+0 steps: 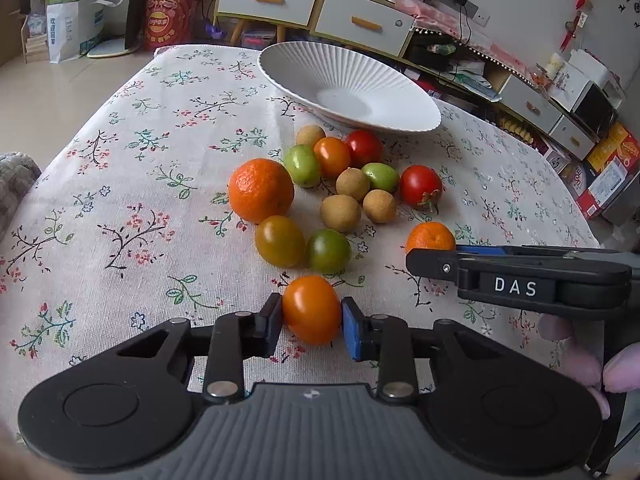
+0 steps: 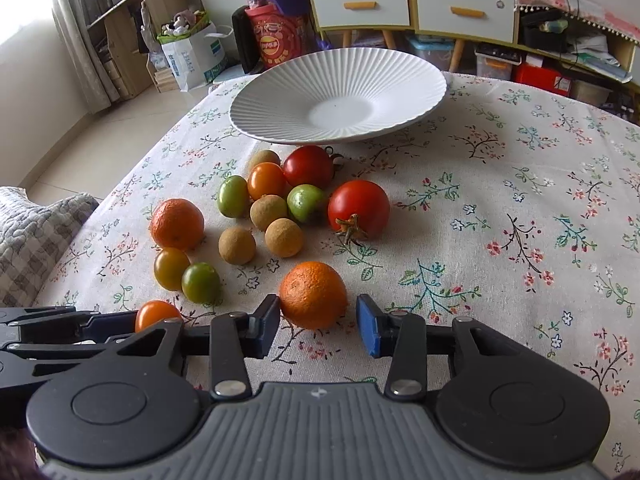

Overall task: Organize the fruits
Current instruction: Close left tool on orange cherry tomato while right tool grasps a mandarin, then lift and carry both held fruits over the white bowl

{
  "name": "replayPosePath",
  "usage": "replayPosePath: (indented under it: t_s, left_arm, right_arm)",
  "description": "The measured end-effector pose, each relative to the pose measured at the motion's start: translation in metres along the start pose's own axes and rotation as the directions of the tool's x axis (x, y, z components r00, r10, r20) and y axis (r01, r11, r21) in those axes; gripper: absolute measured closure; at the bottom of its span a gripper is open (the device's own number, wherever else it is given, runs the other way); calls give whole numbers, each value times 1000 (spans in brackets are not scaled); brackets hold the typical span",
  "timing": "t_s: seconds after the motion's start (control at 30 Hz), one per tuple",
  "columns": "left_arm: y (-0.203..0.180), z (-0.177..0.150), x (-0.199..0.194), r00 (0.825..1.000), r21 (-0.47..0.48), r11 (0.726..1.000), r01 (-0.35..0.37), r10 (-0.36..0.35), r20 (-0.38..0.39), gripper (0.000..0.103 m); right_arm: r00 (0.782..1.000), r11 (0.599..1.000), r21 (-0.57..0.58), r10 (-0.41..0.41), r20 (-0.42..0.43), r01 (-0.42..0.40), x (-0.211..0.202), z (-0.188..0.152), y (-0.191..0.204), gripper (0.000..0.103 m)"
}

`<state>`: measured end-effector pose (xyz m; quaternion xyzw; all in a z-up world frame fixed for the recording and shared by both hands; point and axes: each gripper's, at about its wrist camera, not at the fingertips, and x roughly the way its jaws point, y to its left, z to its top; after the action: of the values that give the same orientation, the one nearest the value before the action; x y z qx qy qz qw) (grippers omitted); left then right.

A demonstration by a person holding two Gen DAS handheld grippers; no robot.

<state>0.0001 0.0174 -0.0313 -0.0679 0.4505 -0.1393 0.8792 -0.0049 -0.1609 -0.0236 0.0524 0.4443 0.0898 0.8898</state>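
My left gripper (image 1: 312,322) is shut on an orange cherry tomato (image 1: 312,309) low over the floral tablecloth. My right gripper (image 2: 318,322) is open around a small mandarin (image 2: 313,294); the left pad touches it and the blue pad (image 2: 369,330) stands apart. The same mandarin (image 1: 430,237) shows behind the right gripper in the left wrist view. A white ribbed plate (image 2: 280,96) sits empty at the far side. Between lie a larger mandarin (image 2: 177,224), red tomatoes (image 2: 359,209), green and orange tomatoes and several brown longans (image 2: 284,237).
The table (image 2: 540,184) is covered with a flowered cloth, bare to the right. A grey cushion (image 2: 32,236) lies off the left edge. Cabinets with drawers (image 2: 464,10), bags and boxes stand behind the table.
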Motion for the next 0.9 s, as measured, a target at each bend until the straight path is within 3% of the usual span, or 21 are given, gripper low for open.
replayPosePath:
  t_s: [0.47,0.9]
  left_arm:
    - [0,2,-2,1000,-5,1000,-1,1,0,76]
    - [-4,16,-16,998,-14,1000,27,-26,61,76]
  right_arm:
    - [1000,1000,-19,2,15,-2,-7,0,4,72]
    - [998,1000,-19,-10,56,11,-23,14,6,72]
